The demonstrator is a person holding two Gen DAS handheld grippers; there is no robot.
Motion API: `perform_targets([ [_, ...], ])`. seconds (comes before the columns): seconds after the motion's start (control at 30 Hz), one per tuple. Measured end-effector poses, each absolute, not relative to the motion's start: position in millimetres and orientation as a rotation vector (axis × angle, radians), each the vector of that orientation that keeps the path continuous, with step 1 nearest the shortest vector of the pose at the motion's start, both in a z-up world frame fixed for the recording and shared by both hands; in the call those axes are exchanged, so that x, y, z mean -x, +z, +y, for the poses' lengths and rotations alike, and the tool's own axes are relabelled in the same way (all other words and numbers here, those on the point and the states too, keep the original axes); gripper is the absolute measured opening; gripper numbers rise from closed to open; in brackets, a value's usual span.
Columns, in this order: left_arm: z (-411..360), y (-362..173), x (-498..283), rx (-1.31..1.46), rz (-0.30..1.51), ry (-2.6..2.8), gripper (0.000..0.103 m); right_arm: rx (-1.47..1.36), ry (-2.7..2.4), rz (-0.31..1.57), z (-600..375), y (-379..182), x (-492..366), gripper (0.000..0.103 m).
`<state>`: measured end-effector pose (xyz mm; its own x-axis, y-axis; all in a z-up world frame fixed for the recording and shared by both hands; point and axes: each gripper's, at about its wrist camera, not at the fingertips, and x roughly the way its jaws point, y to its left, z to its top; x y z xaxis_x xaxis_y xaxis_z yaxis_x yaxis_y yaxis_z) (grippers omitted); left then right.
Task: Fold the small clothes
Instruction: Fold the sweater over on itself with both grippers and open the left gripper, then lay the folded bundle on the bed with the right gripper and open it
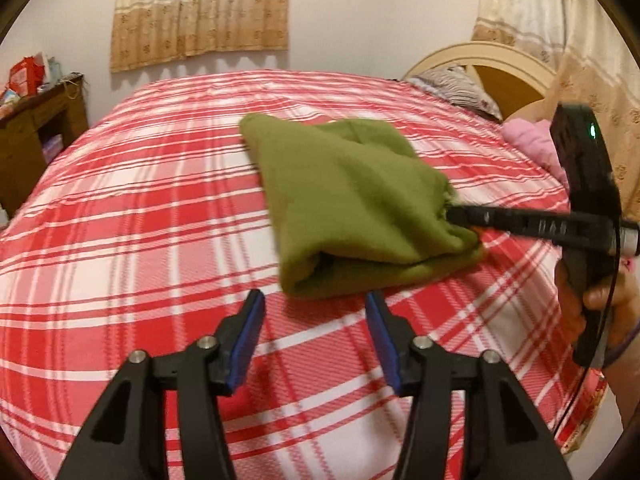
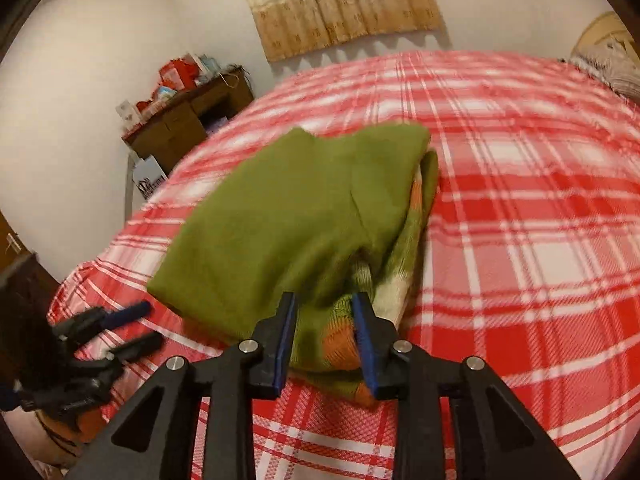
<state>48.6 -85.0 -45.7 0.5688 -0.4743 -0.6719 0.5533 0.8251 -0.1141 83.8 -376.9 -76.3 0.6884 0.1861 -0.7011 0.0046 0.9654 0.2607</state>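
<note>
A green garment (image 1: 356,204) lies folded into a thick bundle on the red and white plaid bed (image 1: 140,216). In the right wrist view the garment (image 2: 288,216) shows an orange and white patterned inner side at its near edge. My right gripper (image 2: 325,300) has its jaws around that near edge, and from the left wrist view its fingers (image 1: 472,218) pinch the garment's right side. My left gripper (image 1: 316,300) is open and empty, just short of the bundle's near fold; it also shows in the right wrist view (image 2: 140,326).
A wooden desk (image 2: 180,120) with red boxes stands left of the bed by the wall. A headboard (image 1: 492,64), a patterned pillow (image 1: 460,84) and a pink cloth (image 1: 532,140) are at the bed's far right. Curtains (image 1: 200,12) hang on the wall.
</note>
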Motion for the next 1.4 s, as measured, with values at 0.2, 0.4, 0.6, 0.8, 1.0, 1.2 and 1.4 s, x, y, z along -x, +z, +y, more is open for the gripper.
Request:
perform_targets([
  [0.2,-77.1,-48.1,-52.3,-0.146,0.791,-0.515,0.062,-0.247,0.065,0.811,-365.2,-87.3,-71.7,0.012],
  [0.4,-66.9,-46.9,-52.8,-0.158,0.794,-0.469,0.064,-0.408,0.098,0.773,-369.6,-85.4,-46.5,0.007],
  [0.6,-63.1,-45.8,-49.9,-0.170,0.787,-0.463,0.064,-0.565,0.071,0.735,-394.0,-103.7,-32.4,0.006],
  [0.8,-41.2,-40.0,-54.4,-0.120,0.761,-0.454,0.073,-0.569,0.001,0.723,-401.7,-88.1,-13.4,0.009],
  [1.0,-47.9,-31.7,-76.9,-0.067,0.760,-0.429,0.073,-0.391,-0.046,0.619,-381.3,-38.4,-18.5,0.009],
  [1.2,-78.2,-15.9,-95.3,-0.077,0.720,-0.408,0.073,-0.210,-0.004,0.630,-339.9,-31.1,-75.6,0.009],
  [1.4,-97.6,-47.8,-112.2,-0.068,0.769,-0.351,0.077,-0.356,-0.060,0.776,-370.6,-85.4,-111.6,0.005],
])
